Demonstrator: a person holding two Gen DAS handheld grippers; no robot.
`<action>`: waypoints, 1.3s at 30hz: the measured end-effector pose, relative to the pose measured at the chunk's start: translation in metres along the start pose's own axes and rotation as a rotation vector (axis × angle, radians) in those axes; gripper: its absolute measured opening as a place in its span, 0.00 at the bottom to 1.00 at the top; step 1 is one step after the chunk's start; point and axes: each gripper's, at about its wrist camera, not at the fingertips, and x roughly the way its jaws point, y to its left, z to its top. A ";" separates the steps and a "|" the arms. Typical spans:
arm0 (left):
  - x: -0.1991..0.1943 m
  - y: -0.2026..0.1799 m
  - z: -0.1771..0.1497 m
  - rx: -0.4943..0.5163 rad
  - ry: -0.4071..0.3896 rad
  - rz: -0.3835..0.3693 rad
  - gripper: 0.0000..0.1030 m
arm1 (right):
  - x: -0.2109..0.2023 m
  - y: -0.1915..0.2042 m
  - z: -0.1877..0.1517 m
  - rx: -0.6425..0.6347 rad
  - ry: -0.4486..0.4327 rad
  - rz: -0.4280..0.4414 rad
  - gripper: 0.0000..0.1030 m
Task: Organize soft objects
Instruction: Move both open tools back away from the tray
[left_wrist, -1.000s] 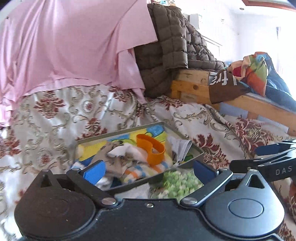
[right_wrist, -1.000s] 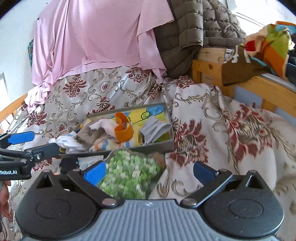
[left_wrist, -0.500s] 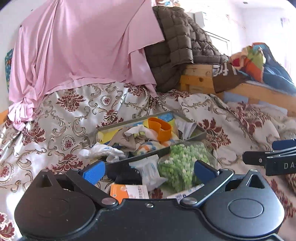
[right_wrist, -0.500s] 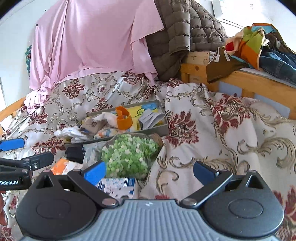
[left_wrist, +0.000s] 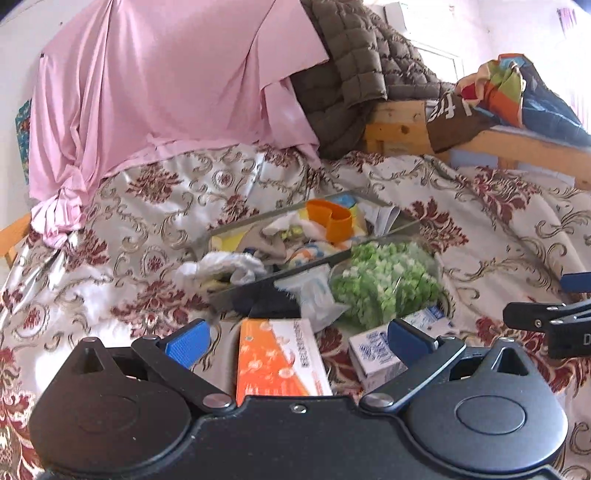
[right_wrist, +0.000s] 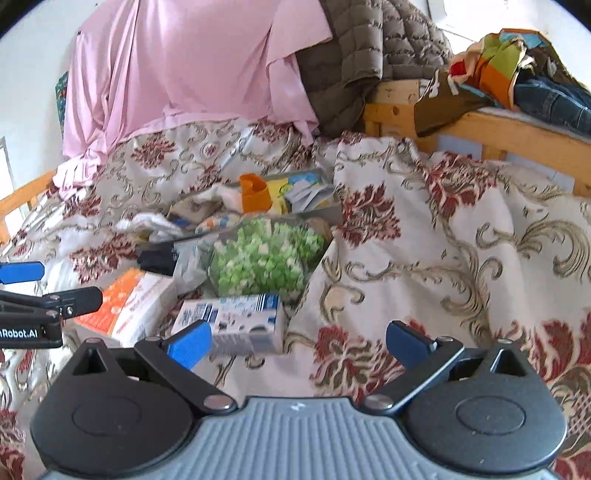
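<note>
A grey tray (left_wrist: 402, 226) (right_wrist: 325, 214) lies on the floral bedspread, filled with crumpled socks and cloths (left_wrist: 295, 240) and an orange band (left_wrist: 334, 219) (right_wrist: 255, 194). A white sock (left_wrist: 221, 267) hangs over its near left corner. In front of the tray sit a clear bag of green pieces (left_wrist: 388, 282) (right_wrist: 264, 258), a white plastic wrap (left_wrist: 314, 295), a dark item (left_wrist: 273, 301), an orange-and-white box (left_wrist: 279, 363) (right_wrist: 127, 302) and a blue-and-white carton (left_wrist: 376, 354) (right_wrist: 236, 319). My left gripper (left_wrist: 295, 341) stands open over the orange box, holding nothing. My right gripper (right_wrist: 297, 343) is open, empty, just right of the carton.
A pink sheet (left_wrist: 166, 85) and a brown quilted jacket (left_wrist: 362, 74) are draped at the back. A wooden bed frame (left_wrist: 399, 129) at the right carries colourful clothes (right_wrist: 509, 70). The bedspread (right_wrist: 443, 240) spreads out to the right of the pile.
Both grippers have drawn back from the tray toward me. The orange box and the carton have come into view in front. Both stay open.
</note>
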 end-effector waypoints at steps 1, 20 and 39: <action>0.001 0.001 -0.003 -0.004 0.016 0.001 0.99 | 0.002 0.001 -0.002 -0.003 0.008 0.004 1.00; 0.006 0.014 -0.030 -0.032 0.123 0.042 0.99 | 0.012 0.015 -0.013 -0.045 0.059 0.053 1.00; 0.007 0.016 -0.029 -0.037 0.128 0.061 0.99 | 0.010 0.018 -0.012 -0.038 0.024 0.096 1.00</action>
